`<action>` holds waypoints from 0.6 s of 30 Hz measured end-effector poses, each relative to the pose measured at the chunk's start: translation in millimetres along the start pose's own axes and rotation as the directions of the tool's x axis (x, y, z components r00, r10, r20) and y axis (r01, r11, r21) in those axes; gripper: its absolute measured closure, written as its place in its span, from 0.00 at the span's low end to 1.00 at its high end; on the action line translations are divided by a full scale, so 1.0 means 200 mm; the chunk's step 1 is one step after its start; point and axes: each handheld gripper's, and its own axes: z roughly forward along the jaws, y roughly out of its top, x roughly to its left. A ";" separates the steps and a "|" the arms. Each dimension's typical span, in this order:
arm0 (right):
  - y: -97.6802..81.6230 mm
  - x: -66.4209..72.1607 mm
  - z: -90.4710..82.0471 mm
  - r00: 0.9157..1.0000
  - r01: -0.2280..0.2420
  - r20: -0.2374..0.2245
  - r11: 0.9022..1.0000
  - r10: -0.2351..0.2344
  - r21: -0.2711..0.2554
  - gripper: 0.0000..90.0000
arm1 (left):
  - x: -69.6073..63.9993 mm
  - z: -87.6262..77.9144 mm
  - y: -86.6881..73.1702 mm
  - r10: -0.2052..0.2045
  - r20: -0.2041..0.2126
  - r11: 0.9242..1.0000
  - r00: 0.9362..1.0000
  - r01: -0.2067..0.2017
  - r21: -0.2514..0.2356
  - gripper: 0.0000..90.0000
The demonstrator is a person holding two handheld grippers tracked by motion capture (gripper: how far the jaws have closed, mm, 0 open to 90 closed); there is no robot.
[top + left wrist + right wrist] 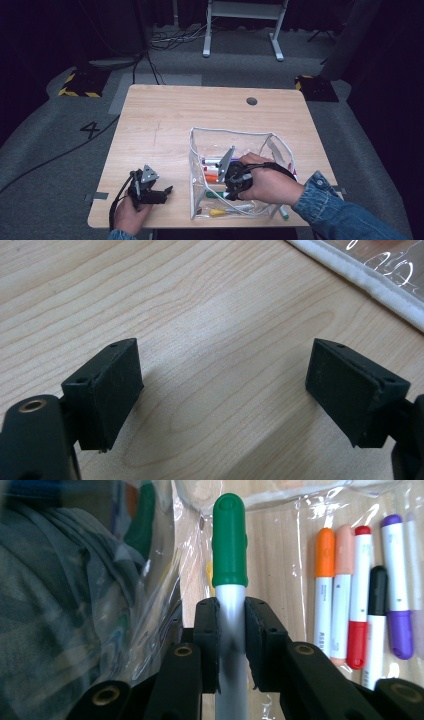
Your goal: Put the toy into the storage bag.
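Right gripper view gives us the clearest read: the right gripper has its fingers pinching the white barrel of a green-capped marker, cap pointing away from the camera, lower barrel cut off at the bottom edge and a bit blurred. We see it inside the clear plastic pouch, whose crinkled wall on the left smears what is behind it into grey and green blur we cannot identify. To the right, a row of markers lies flat on the pouch floor: orange, peach, red, black, purple, with one more at the far edge cropped. In the high view, the right gripper sits low in the open pouch, mostly covered by the right hand; the held marker is hard to pick out there. The left gripper rests on the wooden counter just left of the pouch, held by the left hand, partly cut off at the bottom. In the left gripper view, its fingers are spread wide with bare counter between them and the pouch's white-trimmed edge in the top corner.
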 end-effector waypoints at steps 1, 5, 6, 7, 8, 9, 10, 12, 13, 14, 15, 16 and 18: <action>0.00 -0.01 0.01 1.000 0.007 -0.002 1.000 -0.007 0.001 0.86 | 0.00 0.00 0.00 0.000 0.000 1.000 1.000 0.000 0.000 0.17; 0.00 -0.02 0.06 1.000 0.000 -0.019 1.000 0.000 0.020 0.86 | 0.00 0.00 0.00 -0.001 0.000 1.000 1.000 0.001 0.000 0.17; 0.00 -0.02 0.07 1.000 -0.006 -0.024 1.000 0.007 0.027 0.86 | 0.00 0.00 0.00 -0.004 0.000 1.000 1.000 0.004 -0.001 0.17; 0.00 -0.02 0.08 1.000 -0.007 -0.028 0.999 0.008 0.032 0.86 | 0.00 0.00 0.00 -0.004 0.001 1.000 1.000 0.004 -0.001 0.17; 0.00 -0.02 0.09 1.000 -0.006 -0.030 0.999 0.007 0.035 0.86 | 0.00 0.00 0.00 -0.004 0.001 1.000 1.000 0.004 -0.001 0.17; 0.00 -0.03 0.10 0.999 -0.004 -0.034 0.999 0.006 0.038 0.86 | 0.00 0.00 0.00 -0.004 0.001 1.000 1.000 0.004 -0.001 0.17; -0.01 -0.03 0.11 0.999 -0.007 -0.040 0.999 0.009 0.046 0.85 | 0.00 0.00 0.00 -0.004 0.001 1.000 1.000 0.004 -0.001 0.17; -0.01 -0.04 0.13 0.998 -0.019 -0.053 0.998 0.022 0.053 0.80 | 0.00 0.00 0.00 -0.004 0.001 1.000 1.000 0.004 -0.001 0.17; -0.02 -0.04 0.13 0.998 -0.033 -0.046 0.999 0.034 0.035 0.73 | 0.00 0.00 0.00 -0.005 0.001 1.000 1.000 0.005 -0.001 0.17; -0.02 -0.05 0.13 0.999 -0.033 -0.030 0.999 0.033 0.016 0.68 | 0.00 0.00 0.00 -0.005 0.001 1.000 1.000 0.005 -0.001 0.17; -0.02 -0.05 0.12 0.999 -0.034 -0.016 0.999 0.034 0.009 0.65 | 0.00 0.00 0.00 -0.005 0.001 1.000 1.000 0.005 -0.001 0.17; -0.02 -0.05 0.10 0.999 -0.039 -0.002 0.999 0.039 -0.011 0.63 | 0.00 0.00 0.00 -0.005 0.001 1.000 1.000 0.005 -0.001 0.17; -0.02 -0.06 0.05 0.997 -0.067 0.031 0.995 0.069 -0.074 0.57 | 0.00 0.00 0.00 -0.005 0.001 1.000 1.000 0.005 -0.001 0.17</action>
